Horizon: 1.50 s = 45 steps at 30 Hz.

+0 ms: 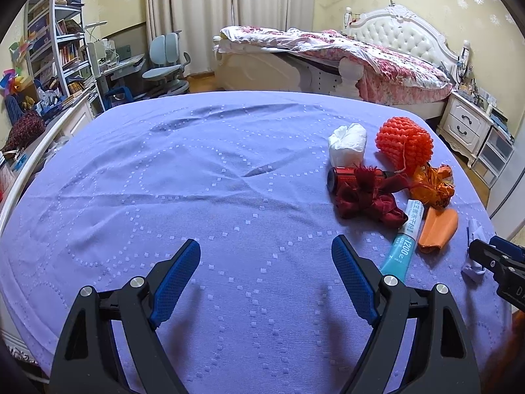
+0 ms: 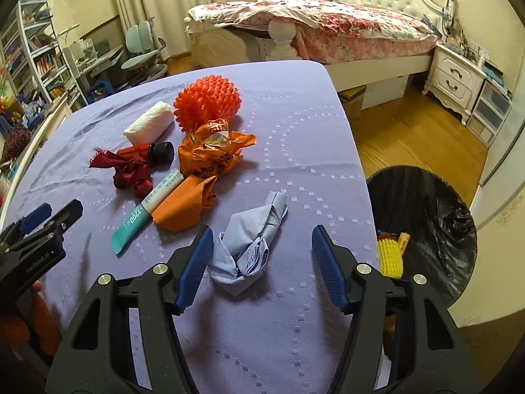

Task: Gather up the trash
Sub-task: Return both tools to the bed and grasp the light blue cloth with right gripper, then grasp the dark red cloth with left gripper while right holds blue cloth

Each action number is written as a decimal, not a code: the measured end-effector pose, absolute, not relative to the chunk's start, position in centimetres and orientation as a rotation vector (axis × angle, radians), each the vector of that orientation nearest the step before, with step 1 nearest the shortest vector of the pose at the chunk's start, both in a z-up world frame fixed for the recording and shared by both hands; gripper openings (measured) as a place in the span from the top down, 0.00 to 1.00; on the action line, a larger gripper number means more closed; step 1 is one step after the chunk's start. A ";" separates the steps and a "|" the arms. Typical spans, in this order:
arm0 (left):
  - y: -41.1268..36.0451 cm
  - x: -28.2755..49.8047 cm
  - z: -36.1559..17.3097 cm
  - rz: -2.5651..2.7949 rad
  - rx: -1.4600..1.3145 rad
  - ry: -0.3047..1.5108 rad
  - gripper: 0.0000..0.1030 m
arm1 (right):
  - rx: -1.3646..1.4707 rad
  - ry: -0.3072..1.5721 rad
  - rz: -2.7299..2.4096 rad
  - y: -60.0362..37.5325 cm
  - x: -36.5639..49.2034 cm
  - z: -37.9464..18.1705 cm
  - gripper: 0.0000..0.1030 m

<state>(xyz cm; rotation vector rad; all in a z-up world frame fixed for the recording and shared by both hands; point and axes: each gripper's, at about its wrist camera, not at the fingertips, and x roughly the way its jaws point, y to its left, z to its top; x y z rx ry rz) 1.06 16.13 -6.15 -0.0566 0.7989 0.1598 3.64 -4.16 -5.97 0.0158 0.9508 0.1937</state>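
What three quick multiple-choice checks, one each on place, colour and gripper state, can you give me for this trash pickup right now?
1. Where is the bin?
A. On the cloth
B. On the floor past the table's right edge
C. Under the bed

2. What colour is the crumpled cloth nearest the right gripper?
A. Pale blue
B. Green
C. Black

3. The left gripper is:
A. Shut on the tube
B. Shut on nothing
C. Open

Key: B, it stands on wood floor; A, pale blue folds; C, fingers apart over bare cloth.

Background: bed (image 1: 377,62) with floral quilt at 1 o'clock; white nightstand (image 1: 466,124) at 3 o'clock beside it. Bookshelf (image 1: 55,36) at 10 o'clock; blue-grey chair (image 1: 164,62) at 11 o'clock, before curtains (image 1: 210,10).
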 end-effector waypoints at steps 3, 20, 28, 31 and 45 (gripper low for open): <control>16.0 1.0 -6.2 0.162 -0.052 0.798 0.20 | 0.060 0.947 0.189 -4.2 3.9 -6.0 0.40; 15.1 1.1 -6.2 0.121 -0.052 0.808 0.20 | -0.007 0.924 0.235 -3.6 3.9 -6.7 0.68; 13.5 2.0 -6.2 0.076 -0.038 0.811 0.20 | -0.013 0.915 0.251 -3.6 4.5 -6.8 0.68; 12.8 2.7 -6.3 0.057 -0.025 0.811 0.20 | -0.006 0.915 0.254 -3.8 5.1 -6.8 0.68; 10.3 6.7 -6.4 0.027 -0.005 0.828 0.20 | 0.002 0.918 0.283 -4.2 7.0 -6.9 0.65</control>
